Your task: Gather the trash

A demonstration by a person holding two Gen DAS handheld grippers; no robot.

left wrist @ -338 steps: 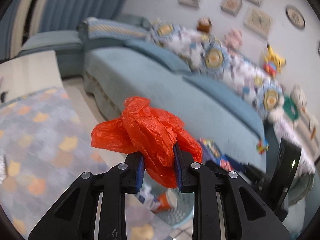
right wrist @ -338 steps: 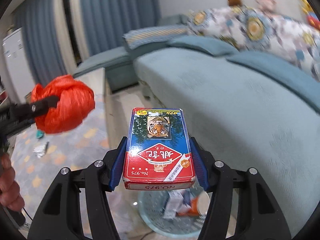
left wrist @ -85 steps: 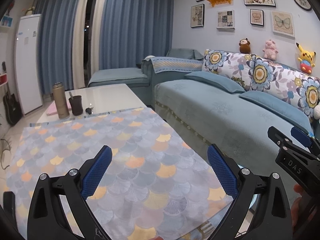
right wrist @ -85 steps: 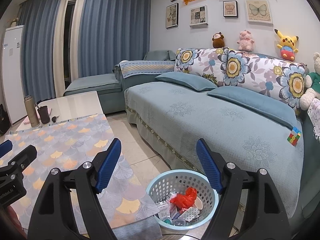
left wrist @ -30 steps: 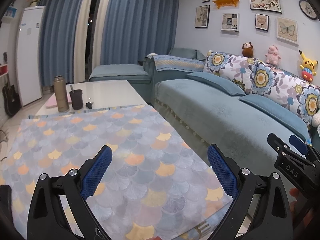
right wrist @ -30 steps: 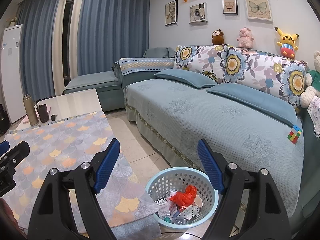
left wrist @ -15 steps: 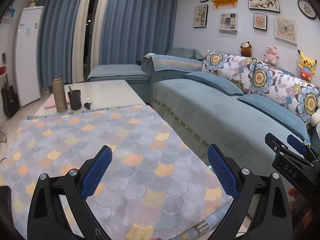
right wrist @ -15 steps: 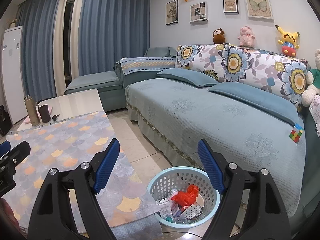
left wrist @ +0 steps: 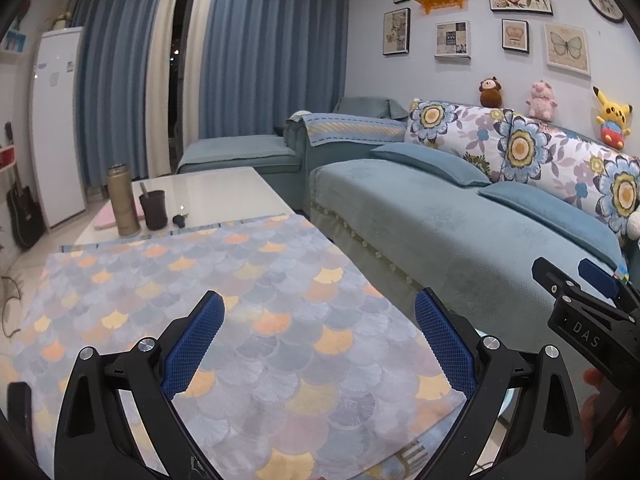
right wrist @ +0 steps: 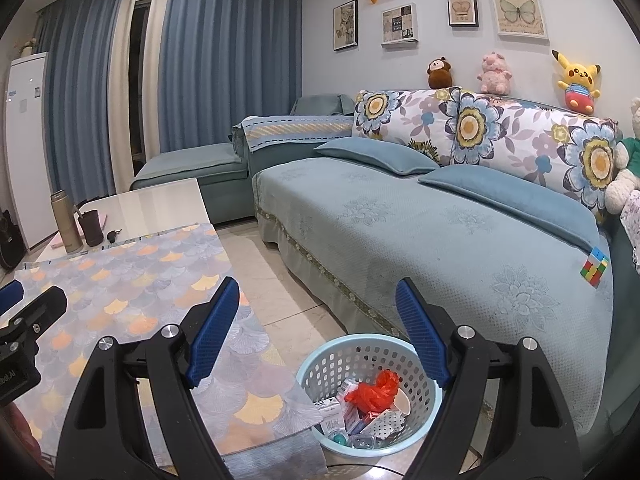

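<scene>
A light blue perforated trash basket point(right wrist: 320, 368) stands on the floor between the table and the sofa. It holds a crumpled orange-red plastic bag point(right wrist: 374, 392), small cartons and a paper cup. My right gripper point(right wrist: 318, 328) is open and empty, held above the basket and the table corner. My left gripper point(left wrist: 320, 340) is open and empty, held over the fan-patterned tablecloth point(left wrist: 200, 280). The right gripper also shows at the right edge of the left wrist view point(left wrist: 580, 308). No loose trash shows on the cloth.
A gold flask point(left wrist: 122, 200), a dark cup point(left wrist: 153, 210) and keys point(left wrist: 180, 220) stand on the table's bare white far end. A long blue sofa point(right wrist: 400, 216) runs along the right, with a colour cube point(right wrist: 595, 266) on it. A white fridge point(left wrist: 56, 120) stands far left.
Since 11 seconds ago both grippers let go of the orange bag and the card box, which went into the basket. Over the last second both grippers stay open and barely drift.
</scene>
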